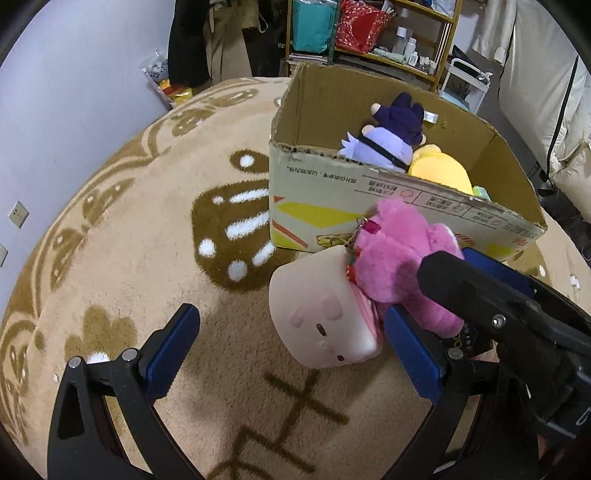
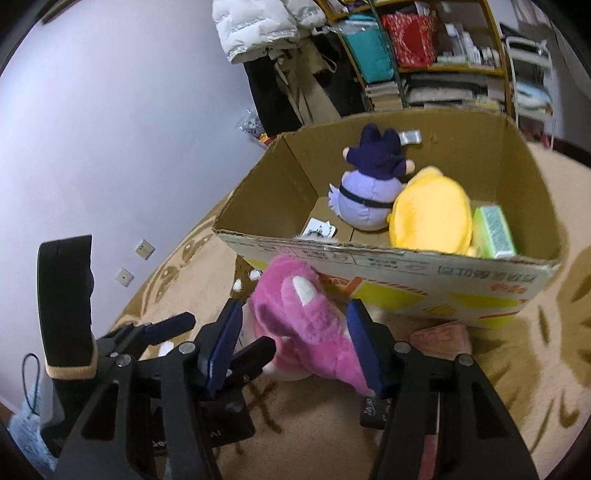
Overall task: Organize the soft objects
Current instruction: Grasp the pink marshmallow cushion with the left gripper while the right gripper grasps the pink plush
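Note:
A pink plush toy lies on the carpet against the front wall of a cardboard box. My right gripper has its blue pads pressed on the plush from both sides. In the left wrist view the same plush shows with the right gripper on it. A cream squishy toy with a small face rests against the plush. My left gripper stands wide open around it, the right pad close beside it. Inside the box sit a purple doll, a yellow plush and a green block.
A beige patterned carpet covers the floor. A flat pinkish item lies by the box's front. Shelves with bags and bottles stand behind the box, and hanging coats and a lilac wall are to the left.

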`<action>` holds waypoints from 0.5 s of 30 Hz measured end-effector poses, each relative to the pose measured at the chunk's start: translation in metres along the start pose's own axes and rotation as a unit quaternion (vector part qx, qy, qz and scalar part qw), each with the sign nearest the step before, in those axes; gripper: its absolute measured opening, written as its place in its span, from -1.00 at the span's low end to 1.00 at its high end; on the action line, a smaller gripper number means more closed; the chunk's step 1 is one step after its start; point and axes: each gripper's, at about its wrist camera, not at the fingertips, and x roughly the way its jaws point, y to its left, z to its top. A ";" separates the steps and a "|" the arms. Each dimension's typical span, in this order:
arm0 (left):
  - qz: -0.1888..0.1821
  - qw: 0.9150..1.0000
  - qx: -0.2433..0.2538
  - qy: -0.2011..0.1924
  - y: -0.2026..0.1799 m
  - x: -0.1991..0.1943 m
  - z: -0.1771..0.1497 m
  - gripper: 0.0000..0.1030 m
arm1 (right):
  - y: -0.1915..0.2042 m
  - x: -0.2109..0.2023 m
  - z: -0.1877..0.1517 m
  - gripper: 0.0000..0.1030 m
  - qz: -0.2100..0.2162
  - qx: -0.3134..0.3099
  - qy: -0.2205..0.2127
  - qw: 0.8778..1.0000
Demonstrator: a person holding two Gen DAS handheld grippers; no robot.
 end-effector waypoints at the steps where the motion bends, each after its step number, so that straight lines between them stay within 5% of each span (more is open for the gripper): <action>1: -0.001 1.000 0.000 0.003 0.000 0.002 0.000 0.92 | -0.001 0.003 0.000 0.20 0.001 0.000 0.003 1.000; 7: 0.006 1.000 0.000 0.002 -0.002 0.009 -0.001 0.86 | -0.001 0.018 0.002 0.20 -0.004 -0.001 0.016 1.000; 8: 0.006 1.000 -0.006 0.003 -0.001 0.010 0.000 0.76 | -0.002 0.020 0.002 0.02 -0.012 0.000 0.018 1.000; 15: -0.046 0.998 -0.034 0.015 0.006 0.018 0.002 0.01 | 0.001 0.018 -0.001 -0.12 -0.022 0.000 0.010 1.000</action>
